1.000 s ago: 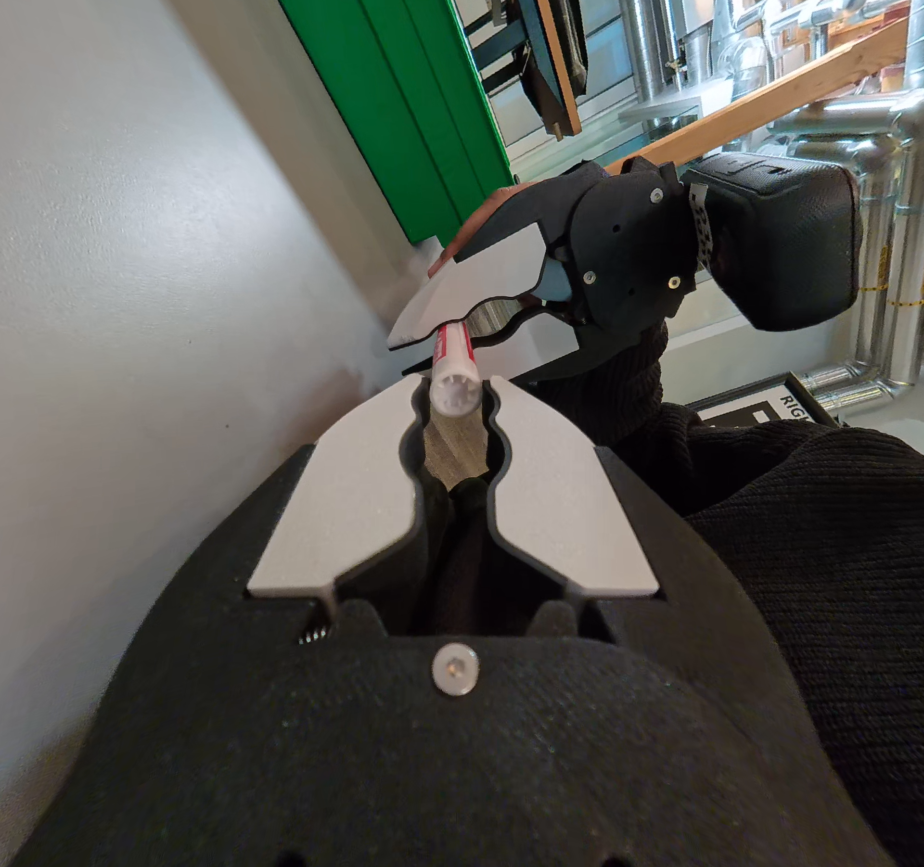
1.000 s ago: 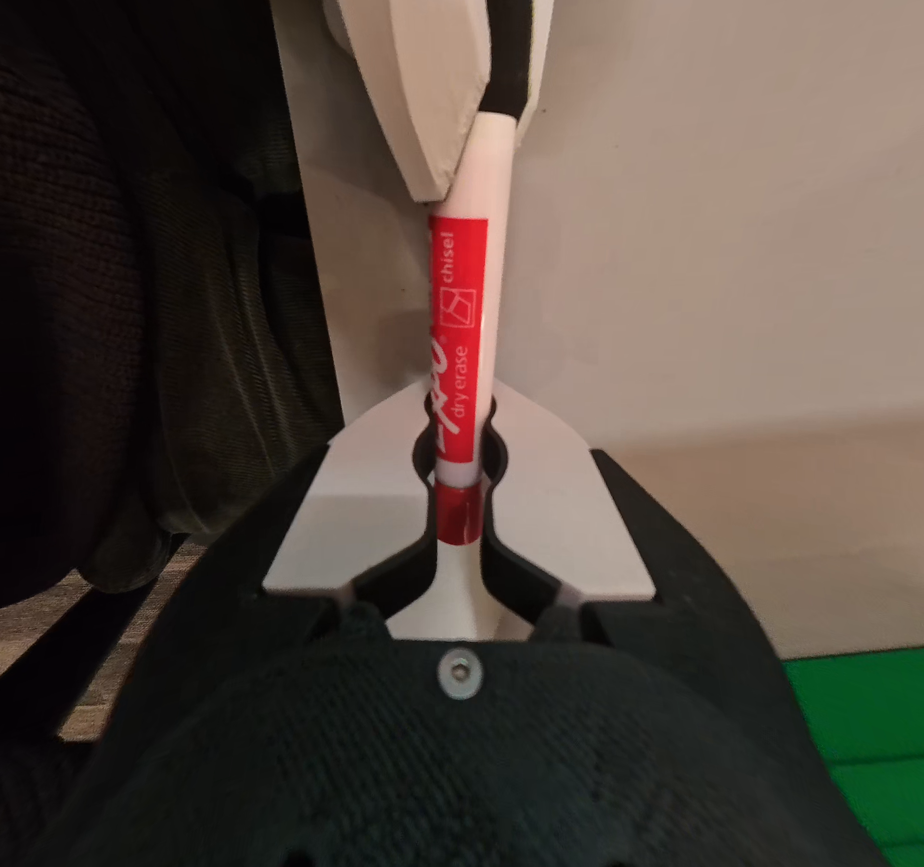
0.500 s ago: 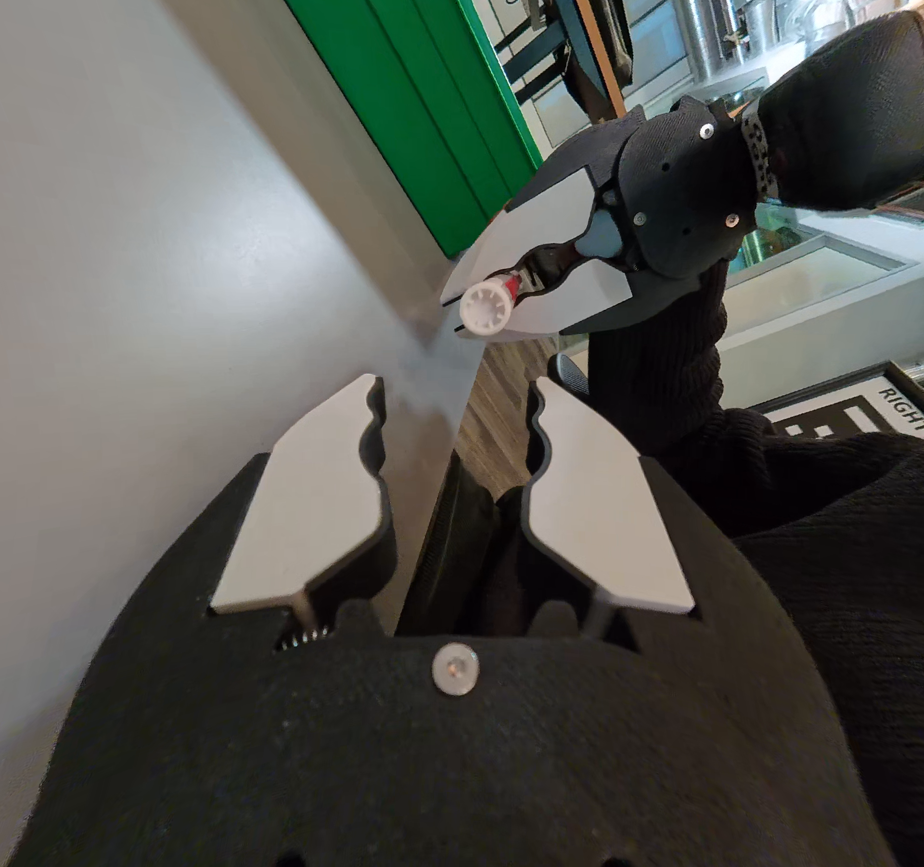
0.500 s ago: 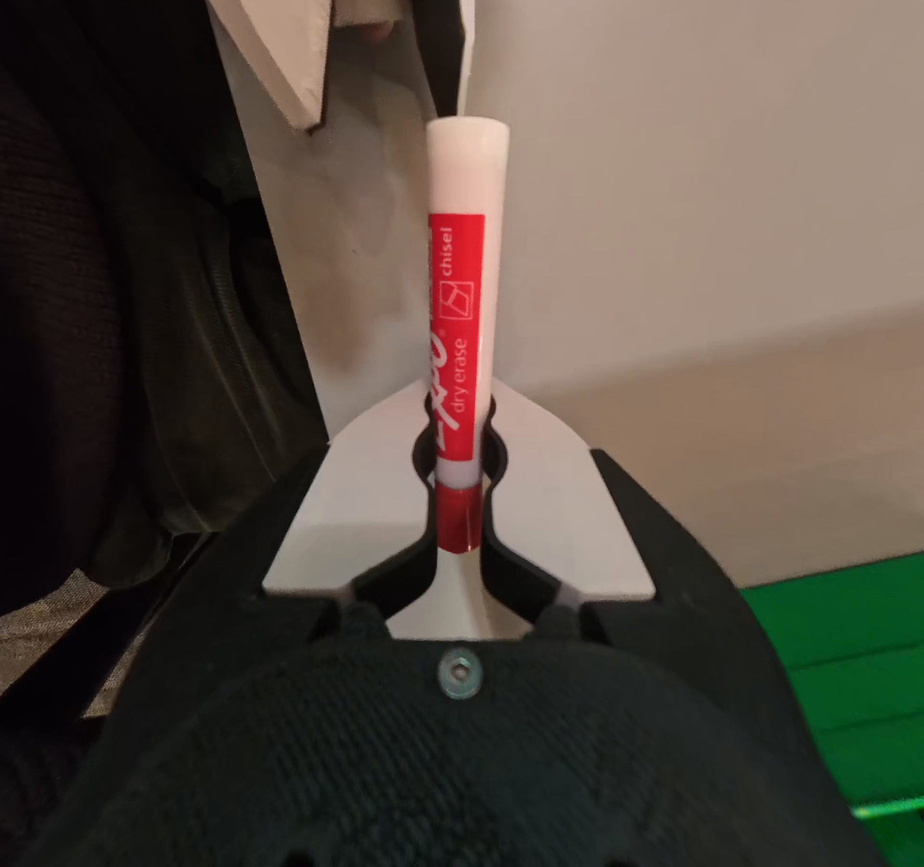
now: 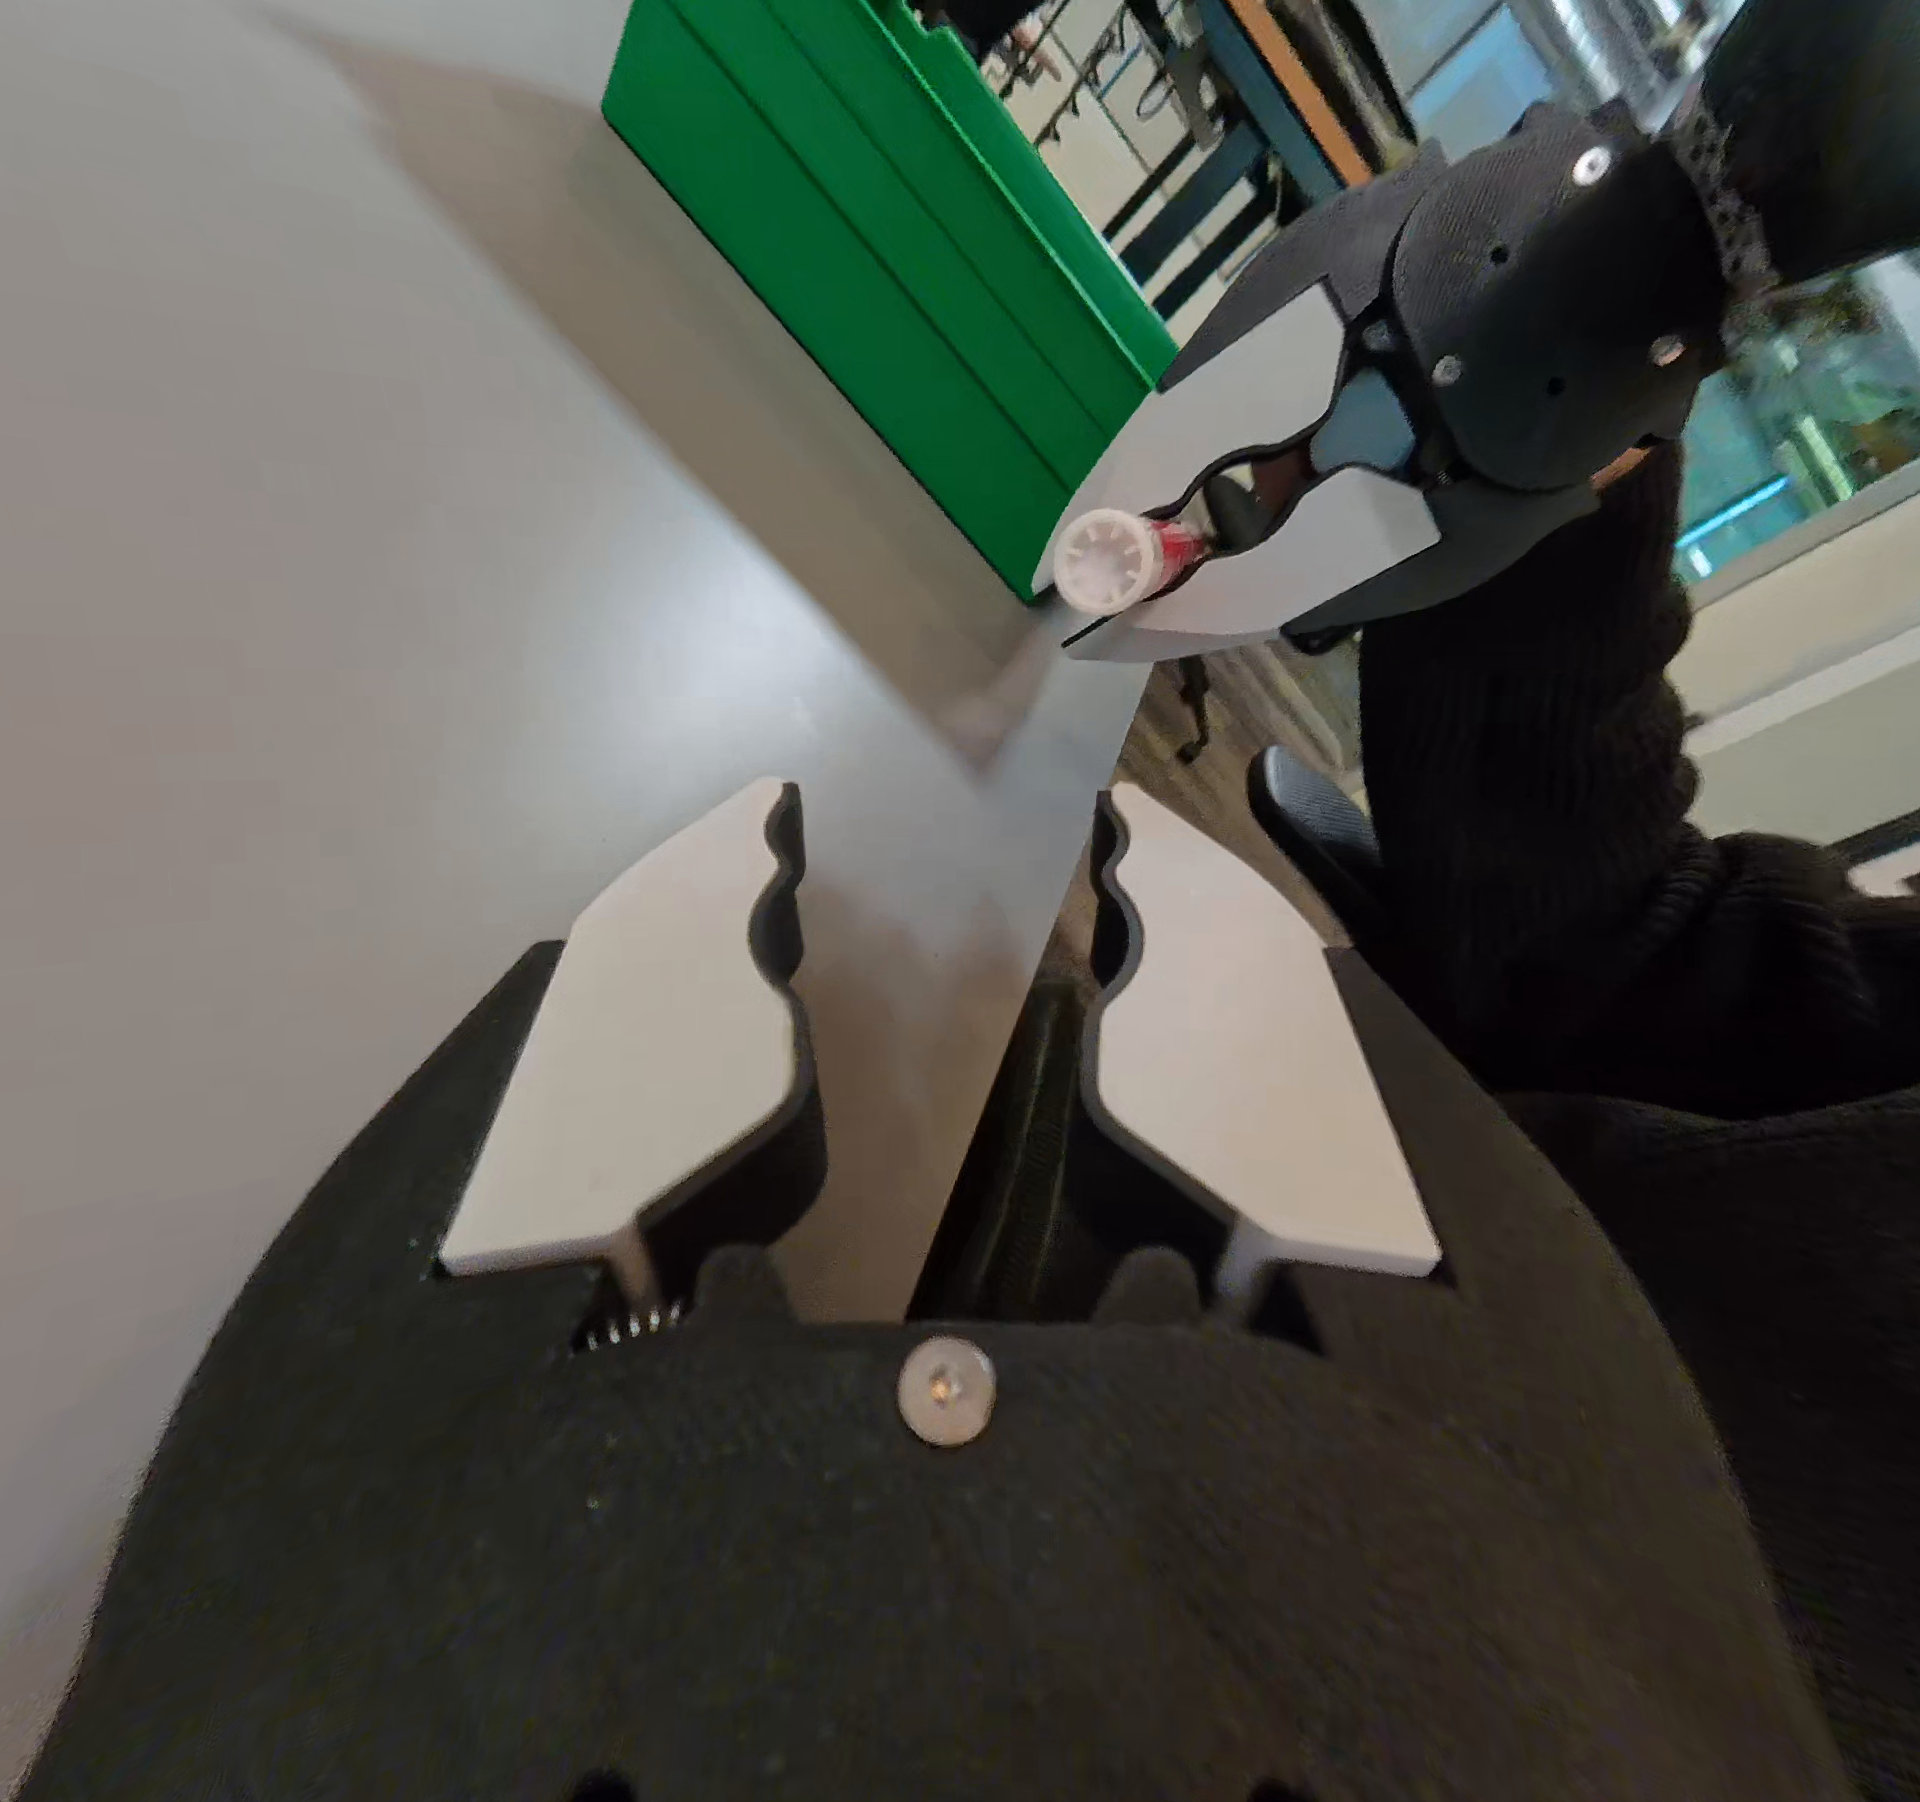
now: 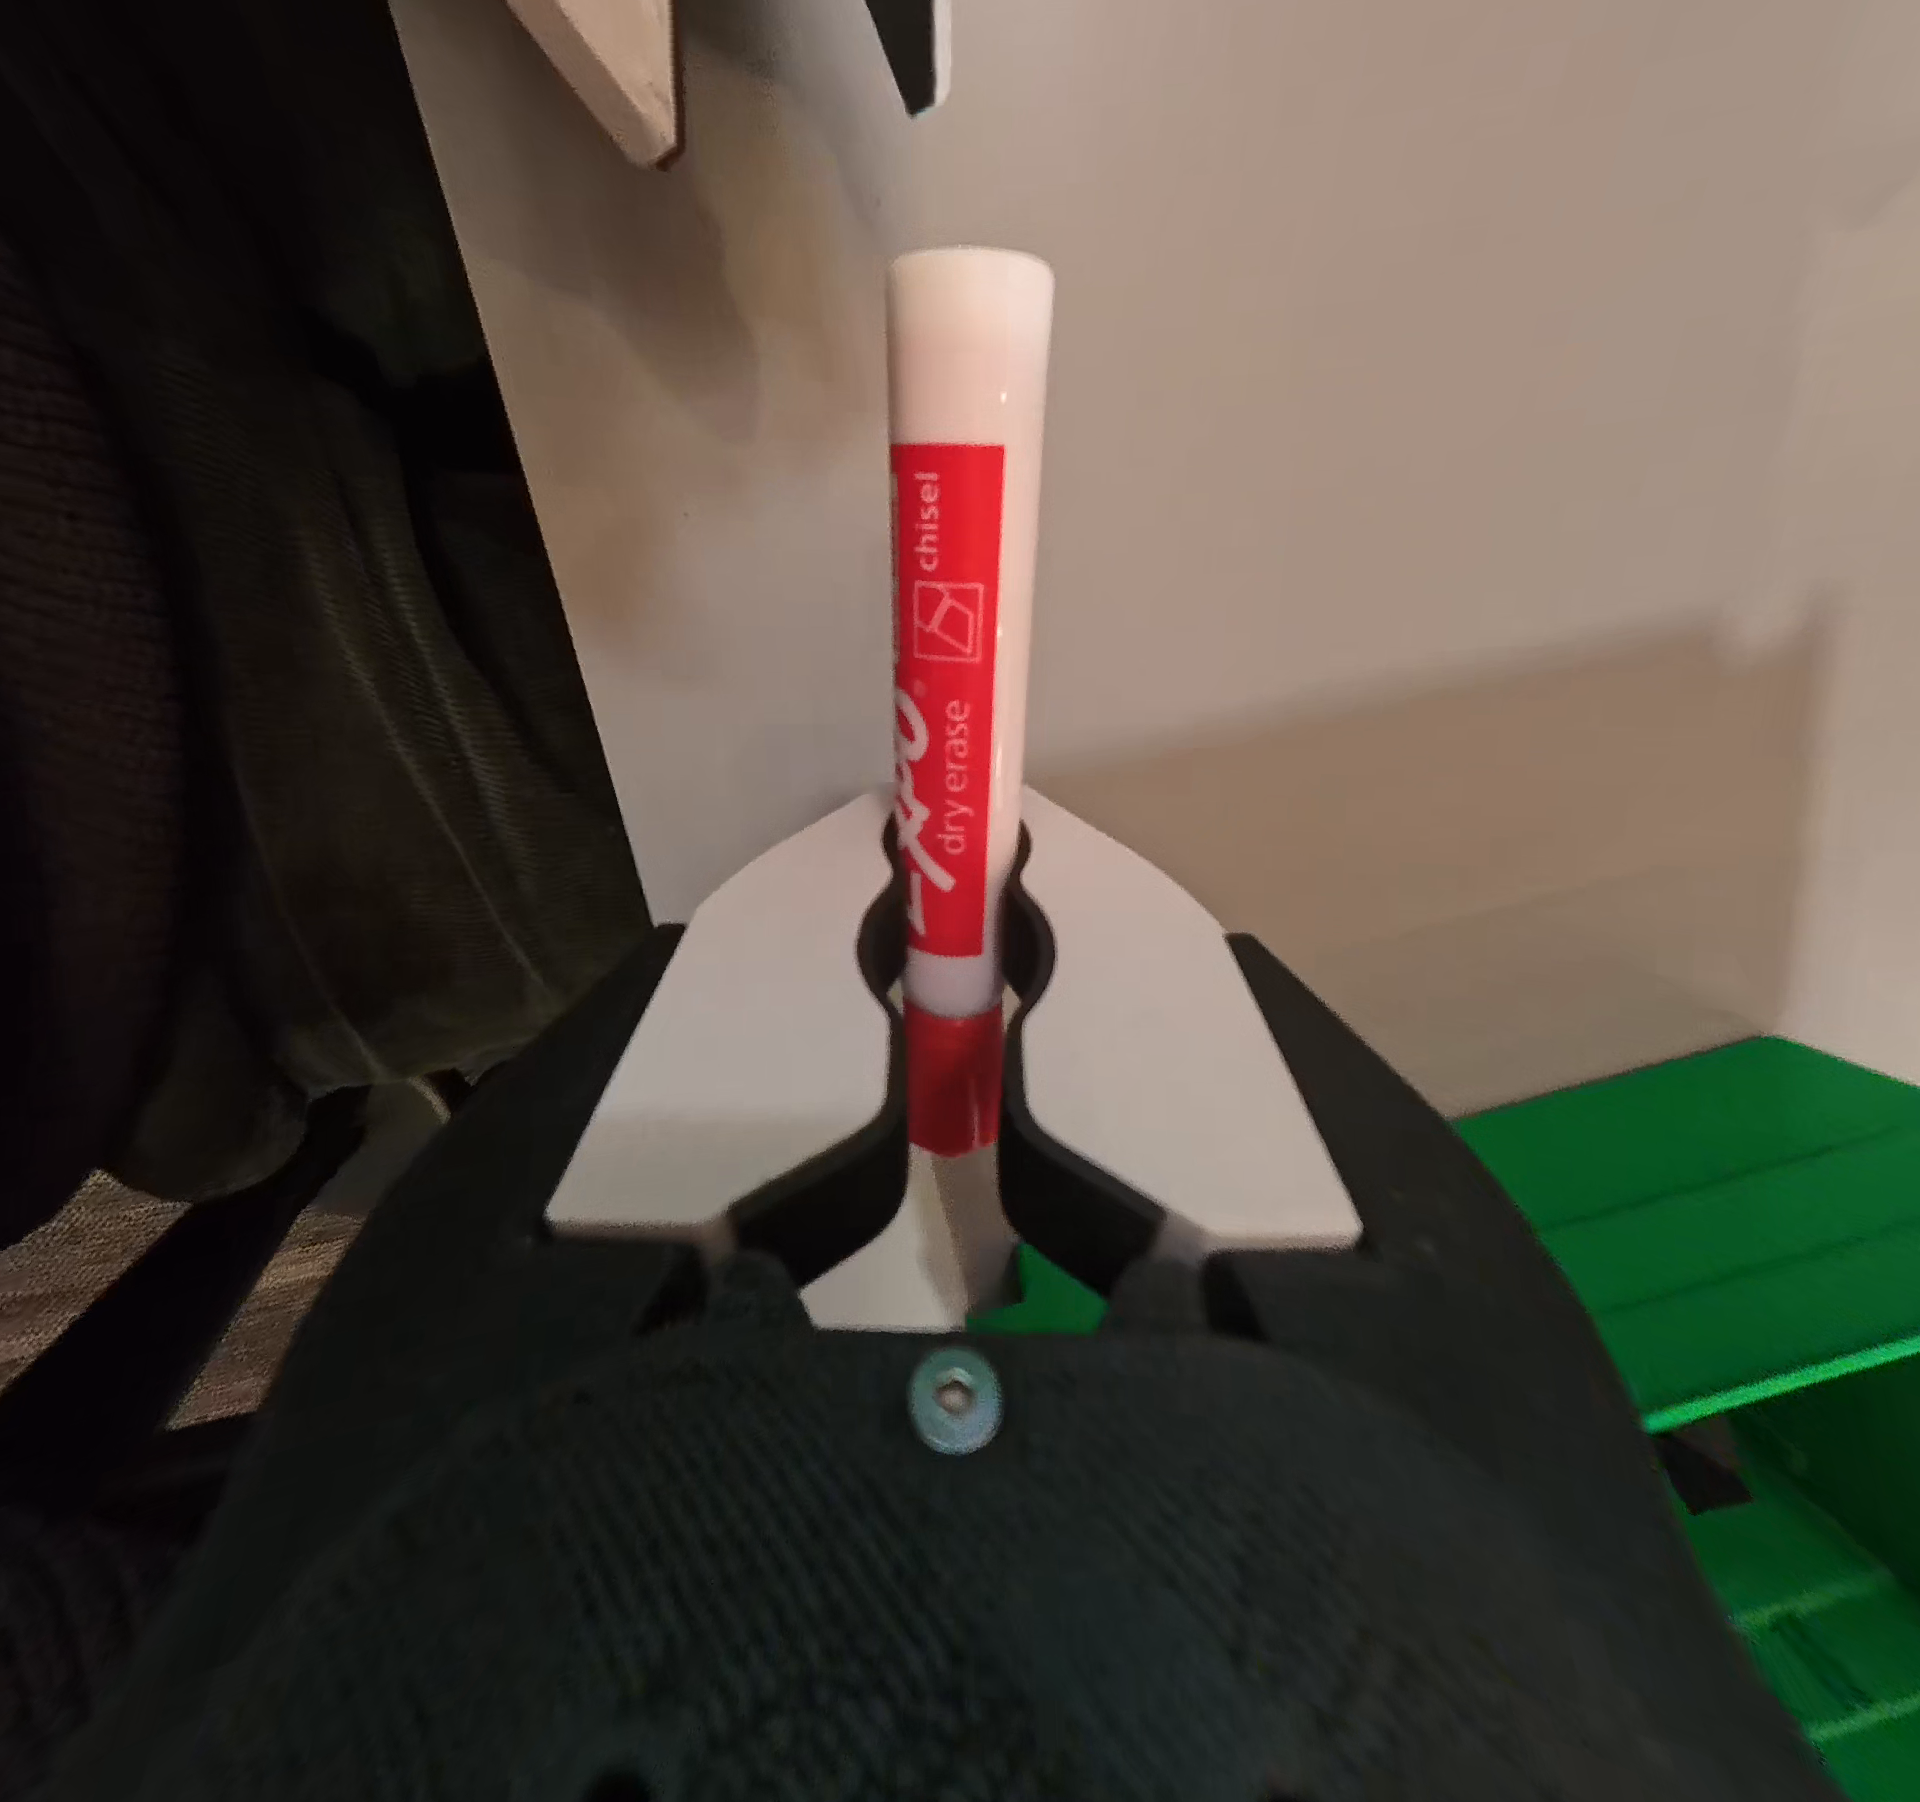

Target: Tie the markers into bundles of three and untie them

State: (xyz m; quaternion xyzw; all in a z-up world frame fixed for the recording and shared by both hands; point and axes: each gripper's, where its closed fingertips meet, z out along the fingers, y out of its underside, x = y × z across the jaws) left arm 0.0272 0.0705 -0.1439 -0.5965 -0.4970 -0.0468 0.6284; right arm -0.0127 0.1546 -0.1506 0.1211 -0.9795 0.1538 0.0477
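Left wrist view. The left gripper is shown with its two pale fingers spread wide apart; nothing is held between them. Beneath and ahead of it a pale grey table is seen, its edge running between the fingers. Farther off, the right gripper is seen closed upon a white marker, whose ribbed butt end is turned toward the camera; a strip of red is visible just behind that end. The marker is well apart from the left gripper. A green bin stands on the table beyond the right gripper. A black knitted sleeve is seen behind the right gripper.

Right wrist view. The right gripper is shown clamped on the marker, which is gripped near its red band and projects straight forward along the fingers. A red label is borne on the white barrel. The spread fingertips of the left gripper are seen at the top edge, apart from the marker's free end. The green bin is seen at lower right, with the table behind.
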